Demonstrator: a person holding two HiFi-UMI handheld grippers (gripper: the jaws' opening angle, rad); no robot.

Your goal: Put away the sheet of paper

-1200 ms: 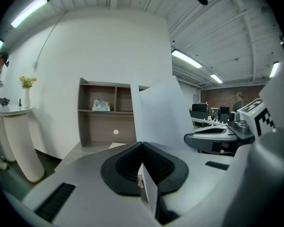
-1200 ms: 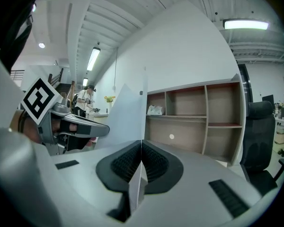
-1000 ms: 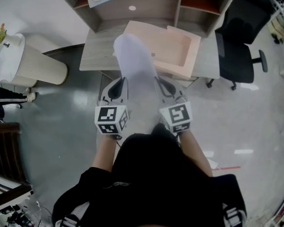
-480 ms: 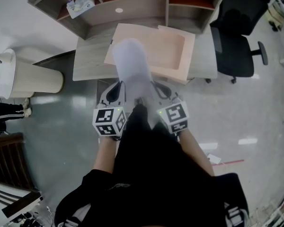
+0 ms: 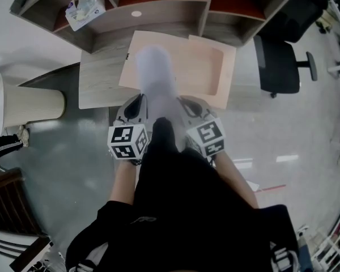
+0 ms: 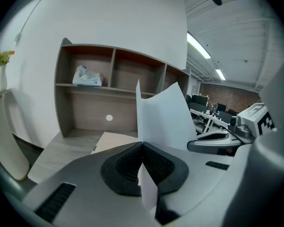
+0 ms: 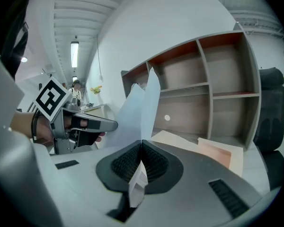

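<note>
Over at the near edge of the tabletop [image 5: 99, 86], under that big shelf unit [image 5: 164, 7], there's a shallow pinkish tray [image 5: 207, 67] taking up the middle. I'd guess that's where the sheet goes, though one of the shelf cubbies is possible too. The sheet of paper [image 5: 154, 72] is up in the air, not resting on anything I can see, arching forward from the near edge over the left half of the tray. The left tool [image 6: 142, 145] and right tool [image 7: 141, 144] are each pinched tight on its near edge, one toward each side, with the ribbed pads flat on the paper and a bit of it poking out behind the jaws. Tips for this bit, imo: bring both hands forward and down at the same pace so the sheet doesn't buckle or twist between them. Let the far edge land first inside the tray wall, then lay the rest flat back toward you. Don't pull the hands apart, since thin paper held by two small pinches looks likely to tear or slip. Only let go once it's lying flat, and release both sides at once so it doesn't swing out over the tray's rim.
</note>
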